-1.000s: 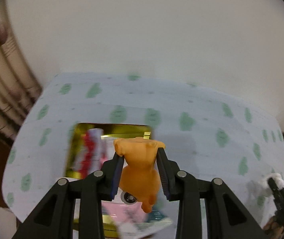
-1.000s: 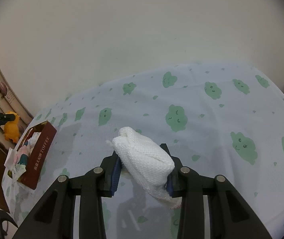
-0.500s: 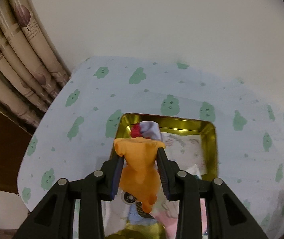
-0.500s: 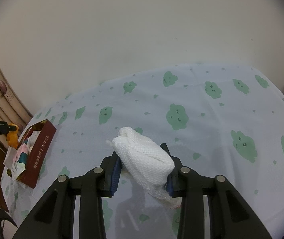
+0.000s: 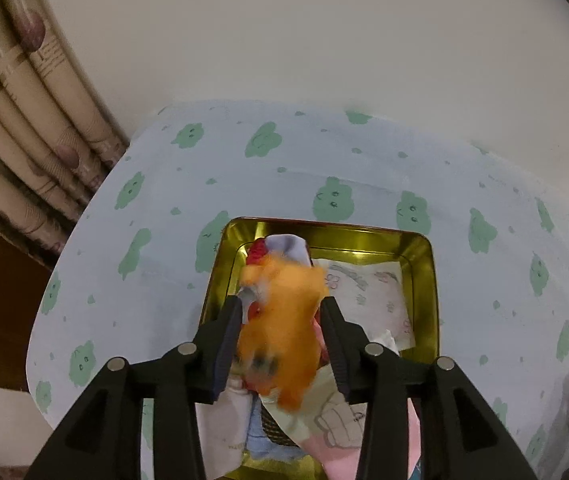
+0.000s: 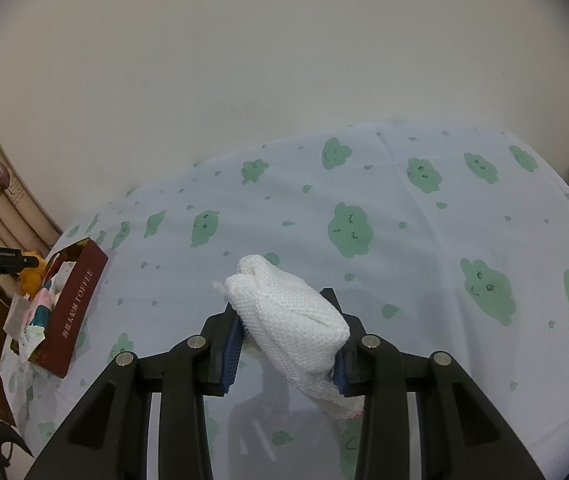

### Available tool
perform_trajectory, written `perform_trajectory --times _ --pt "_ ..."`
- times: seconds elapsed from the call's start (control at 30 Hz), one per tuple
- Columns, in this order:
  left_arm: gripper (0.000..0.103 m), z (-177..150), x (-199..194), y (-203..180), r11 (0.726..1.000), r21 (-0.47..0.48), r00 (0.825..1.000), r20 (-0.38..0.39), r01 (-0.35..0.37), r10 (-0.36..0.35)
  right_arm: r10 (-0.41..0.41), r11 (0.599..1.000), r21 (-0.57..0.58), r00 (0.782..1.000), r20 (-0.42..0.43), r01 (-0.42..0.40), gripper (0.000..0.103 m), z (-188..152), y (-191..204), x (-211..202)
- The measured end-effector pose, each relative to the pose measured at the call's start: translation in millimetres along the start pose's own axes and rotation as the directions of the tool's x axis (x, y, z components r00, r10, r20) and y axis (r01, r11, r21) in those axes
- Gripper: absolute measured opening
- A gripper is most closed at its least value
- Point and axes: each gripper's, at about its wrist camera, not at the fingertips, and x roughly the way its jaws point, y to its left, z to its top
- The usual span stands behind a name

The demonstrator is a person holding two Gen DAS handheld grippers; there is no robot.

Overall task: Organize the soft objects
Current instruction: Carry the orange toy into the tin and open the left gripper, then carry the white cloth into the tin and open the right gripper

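While the cloud-print cloth (image 6: pixel 424 240) meets a wall (image 6: pixel 284 60) (plain), both hand-held grippers: left released, right clenching cloth.

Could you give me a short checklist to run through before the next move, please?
1. Left gripper over the gold tin: ok.
2. Jaws have just been opening, with the orange plush toy between them; toy free of the pads: cannot tell, it is blurred.
3. Room in the tin: ok towards its far right corner; the rest holds socks and cloths.
4. Right gripper shut on the white knitted bundle: ok.
5. Bundle above the cloud-print cloth, away from the tin: ok.
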Motion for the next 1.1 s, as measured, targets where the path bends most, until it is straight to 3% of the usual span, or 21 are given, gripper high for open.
perform_trajectory --times 0.1,0.37,0.6,0.83,1.1 --pt "0.052 -0.3 -6.2 -0.7 1.0 -0.004 1.0 0.016 0.026 -0.026 0.001 1.0 -0.001 1.0 -0.002 -0.001 0.034 -0.7 -0.1 0.7" --pt "0.052 -9.3 -37.6 10.3 0.998 -0.026 0.995 0.089 0.053 -0.051 0.0 1.0 -0.03 1.0 -0.007 0.0 0.034 -3.0 6.7 0.7" --pt "0.052 -45.8 -58.9 35.7 0.997 -0.063 0.989 0.143 0.045 -0.035 -0.006 0.993 -0.117 0.999 -0.036 0.001 0.034 -4.6 39.2 6.8" --pt "0.052 -81.0 -73.3 76.3 0.994 -0.099 0.976 0.203 -0.055 0.074 0.046 0.978 -0.199 0.997 -0.064 -0.058 0.034 2.6 99.7 13.7" --pt "0.052 -100.4 -70.6 116.6 0.977 -0.205 0.976 0.198 -0.054 0.095 0.167 0.928 -0.323 0.982 -0.084 -0.186 0.034 20.8 199.3 15.8"
